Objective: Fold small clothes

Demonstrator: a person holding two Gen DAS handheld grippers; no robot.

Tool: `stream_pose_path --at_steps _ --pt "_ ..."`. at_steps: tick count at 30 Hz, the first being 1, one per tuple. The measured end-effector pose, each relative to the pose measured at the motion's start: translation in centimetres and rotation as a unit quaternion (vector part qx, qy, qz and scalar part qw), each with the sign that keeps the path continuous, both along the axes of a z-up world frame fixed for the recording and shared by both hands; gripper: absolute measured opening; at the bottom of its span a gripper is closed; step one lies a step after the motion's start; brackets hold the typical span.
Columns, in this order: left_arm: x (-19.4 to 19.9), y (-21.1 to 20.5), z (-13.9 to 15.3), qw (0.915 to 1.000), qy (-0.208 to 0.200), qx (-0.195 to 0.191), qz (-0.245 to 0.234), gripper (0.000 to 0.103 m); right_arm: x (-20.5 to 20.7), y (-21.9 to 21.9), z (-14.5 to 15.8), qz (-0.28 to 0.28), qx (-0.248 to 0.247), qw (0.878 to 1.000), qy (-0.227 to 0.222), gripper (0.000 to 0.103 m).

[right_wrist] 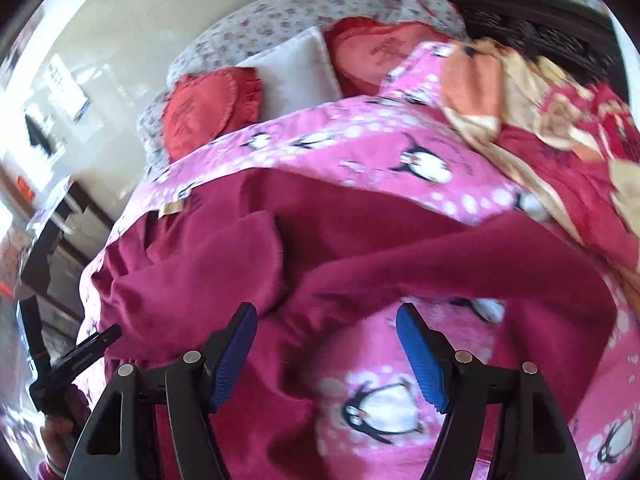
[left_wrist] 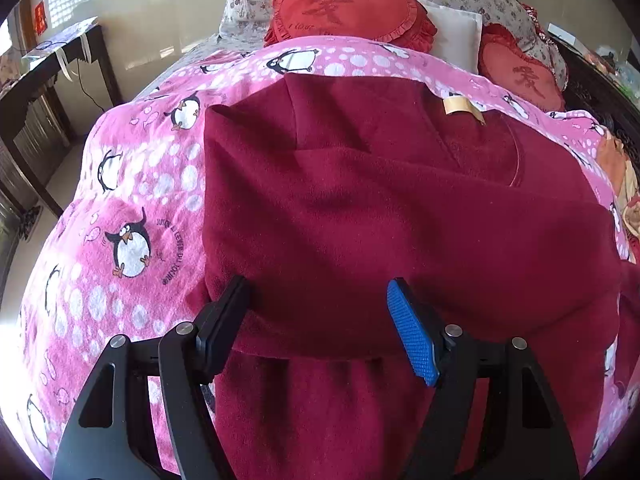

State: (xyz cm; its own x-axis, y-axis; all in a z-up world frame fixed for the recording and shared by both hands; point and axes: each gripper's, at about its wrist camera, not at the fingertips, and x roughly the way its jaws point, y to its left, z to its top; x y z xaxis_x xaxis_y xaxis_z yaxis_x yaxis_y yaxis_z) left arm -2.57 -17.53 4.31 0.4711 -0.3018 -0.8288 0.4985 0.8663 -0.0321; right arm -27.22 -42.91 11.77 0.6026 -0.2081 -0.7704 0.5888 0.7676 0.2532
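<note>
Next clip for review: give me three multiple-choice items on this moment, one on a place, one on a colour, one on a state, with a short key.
1. What does the dark red fleece garment lie on?
A. a pink penguin blanket
B. a bare wooden floor
C. a glass table

2. What colour is the square pillow between the two red cushions?
A. green
B. white
C. black

3. How are the left hand-held gripper and right hand-held gripper?
A. both shut on cloth
B. one open, one shut
C. both open

Key: 1 A, the pink penguin blanket shows all round the garment. 2 B, it is plain white in both views. 3 C, each view shows a wide gap between the fingers, nothing pinched.
</note>
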Motion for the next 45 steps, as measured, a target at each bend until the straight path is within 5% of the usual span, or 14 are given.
stream_pose_path --at_steps 3,12,17,20,23,26,29,34,37,39,41,45 --pt "0.1 -0.2 -0.5 1.0 0.001 0.004 0.001 0.073 2.9 1.9 0.2 0.04 -0.041 0.998 0.006 0.055" --pt "0.2 -0.9 -1.1 0.9998 -0.003 0.017 -0.008 0.073 7.6 1.3 -3.8 0.042 -0.018 0.998 0.041 0.055" --pt "0.0 -0.6 -0.5 0.9999 0.005 0.01 -0.01 0.073 4.6 1.0 -2.3 0.042 0.029 0.999 0.005 0.055" --pt "-0.4 0.1 0.4 0.9999 0.005 -0.006 -0.01 0.073 0.6 0.3 -1.3 0.005 0.043 0.999 -0.02 0.069" --pt "-0.7 0.8 1.0 0.9999 0.002 -0.01 -0.008 0.073 -4.8 -1.1 -1.1 -0.056 0.057 0.996 -0.039 0.073" --pt "-0.7 1.1 1.2 0.9999 0.008 -0.014 -0.003 0.073 -9.7 -3.8 -1.4 -0.136 0.086 0.984 -0.072 0.078" --pt "-1.0 1.2 1.3 0.9998 0.014 -0.016 0.0 0.073 -13.6 -7.0 -2.6 -0.222 0.16 0.952 -0.136 0.08" --pt "-2.1 0.9 1.6 0.9999 0.009 -0.005 -0.01 0.073 -14.6 -10.7 -5.4 -0.288 0.236 0.907 -0.199 0.081" --pt "-2.3 0.7 1.8 0.9999 0.004 0.004 -0.016 0.073 -15.2 -12.8 -6.0 -0.326 0.234 0.892 -0.206 0.081" --pt "-2.3 0.9 2.0 0.9999 0.001 0.004 -0.016 0.073 -15.6 -13.8 -6.2 -0.339 0.237 0.888 -0.203 0.065" --pt "-2.1 1.4 2.3 0.9999 -0.001 0.001 -0.012 0.073 -15.3 -14.0 -4.9 -0.33 0.191 0.907 -0.177 0.02" --pt "-1.2 3.0 3.2 0.9998 -0.006 -0.015 0.007 0.073 -12.4 -11.1 2.9 -0.251 0.019 0.955 -0.154 0.007"
